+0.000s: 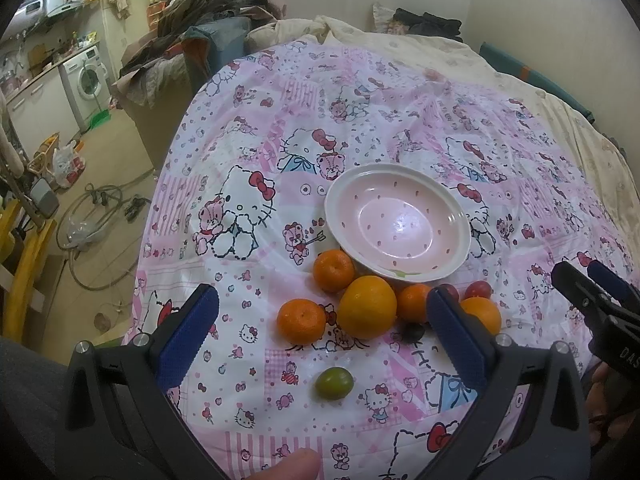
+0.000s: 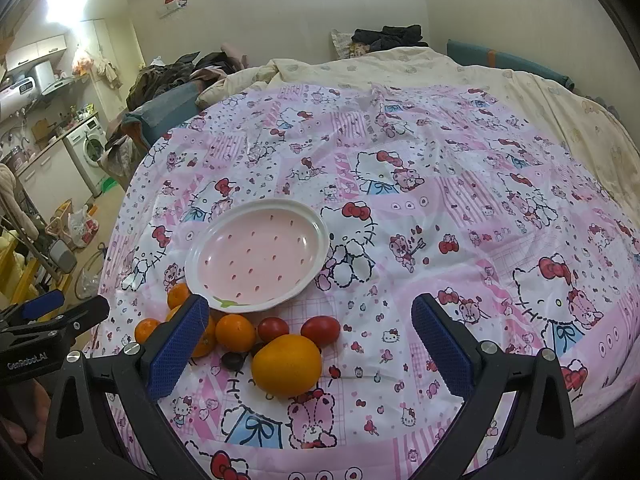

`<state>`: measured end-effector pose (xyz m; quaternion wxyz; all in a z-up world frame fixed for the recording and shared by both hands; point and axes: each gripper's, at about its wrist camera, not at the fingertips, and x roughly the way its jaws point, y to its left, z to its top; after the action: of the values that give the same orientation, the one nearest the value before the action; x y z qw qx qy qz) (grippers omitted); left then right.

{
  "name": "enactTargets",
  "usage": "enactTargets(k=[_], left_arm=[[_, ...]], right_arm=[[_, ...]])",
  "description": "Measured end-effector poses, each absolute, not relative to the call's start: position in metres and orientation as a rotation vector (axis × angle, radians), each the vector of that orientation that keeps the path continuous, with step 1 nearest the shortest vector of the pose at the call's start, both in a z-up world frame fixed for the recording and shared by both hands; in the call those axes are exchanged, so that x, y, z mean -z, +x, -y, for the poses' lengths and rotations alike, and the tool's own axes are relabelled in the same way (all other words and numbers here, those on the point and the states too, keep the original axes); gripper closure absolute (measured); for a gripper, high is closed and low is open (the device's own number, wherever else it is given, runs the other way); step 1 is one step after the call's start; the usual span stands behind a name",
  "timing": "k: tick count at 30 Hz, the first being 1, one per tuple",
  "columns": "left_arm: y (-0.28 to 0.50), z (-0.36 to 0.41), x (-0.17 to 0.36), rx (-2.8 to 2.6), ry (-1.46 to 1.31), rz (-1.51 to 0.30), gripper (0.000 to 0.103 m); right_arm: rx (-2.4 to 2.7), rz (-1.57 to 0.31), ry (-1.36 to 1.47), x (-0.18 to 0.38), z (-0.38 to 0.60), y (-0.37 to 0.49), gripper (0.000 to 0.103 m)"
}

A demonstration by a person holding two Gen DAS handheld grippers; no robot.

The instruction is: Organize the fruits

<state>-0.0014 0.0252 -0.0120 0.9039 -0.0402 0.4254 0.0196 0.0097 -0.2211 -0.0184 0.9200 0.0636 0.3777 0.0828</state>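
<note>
A pink bowl (image 1: 396, 222) with a white rim sits empty on the Hello Kitty sheet; it also shows in the right wrist view (image 2: 256, 258). In front of it lies a cluster of fruit: a large orange (image 1: 367, 307), several tangerines (image 1: 334, 271), two red fruits (image 1: 479, 289) and a dark fruit (image 1: 413, 332). A green fruit (image 1: 334, 383) lies apart, nearer me. My left gripper (image 1: 322, 312) is open above the cluster. My right gripper (image 2: 308, 326) is open over another large orange (image 2: 286, 364) and the red fruits (image 2: 320, 330).
The patterned sheet (image 1: 280, 152) covers a bed with a cream duvet (image 1: 400, 40) behind. Clothes are piled (image 1: 208, 12) at the far left. The bed's left edge drops to a floor with a hose (image 1: 96, 216) and bags.
</note>
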Motion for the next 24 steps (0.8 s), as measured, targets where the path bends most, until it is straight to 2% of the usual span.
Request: enactTargets(k=[11, 15, 17, 18, 19, 21, 24], left_arm=[[-0.003, -0.022, 0.011, -0.050, -0.080, -0.880, 0.001], [0.001, -0.026, 0.010, -0.072, -0.100, -0.906, 0.001], [0.003, -0.028, 0.012, -0.089, -0.104, -0.923, 0.001], [0.004, -0.030, 0.013, -0.093, -0.109, -0.932, 0.001], [0.004, -0.032, 0.013, -0.096, -0.119, -0.941, 0.001], [0.005, -0.034, 0.014, -0.099, -0.131, -0.951, 0.001], [0.006, -0.037, 0.017, -0.102, -0.138, -0.964, 0.001]], right_arm=[[-0.183, -0.808, 0.179, 0.027, 0.228, 0.011, 0.000], [-0.166, -0.988, 0.271, 0.048, 0.249, 0.031, 0.000], [-0.186, -1.127, 0.258, 0.068, 0.249, 0.045, 0.006], [-0.230, -1.218, 0.311, 0.084, 0.249, 0.051, 0.015], [-0.255, -1.285, 0.356, 0.095, 0.248, 0.054, 0.018], [-0.310, -1.368, 0.442, 0.112, 0.243, 0.058, 0.019], [-0.357, -1.406, 0.428, 0.120, 0.225, 0.064, 0.019]])
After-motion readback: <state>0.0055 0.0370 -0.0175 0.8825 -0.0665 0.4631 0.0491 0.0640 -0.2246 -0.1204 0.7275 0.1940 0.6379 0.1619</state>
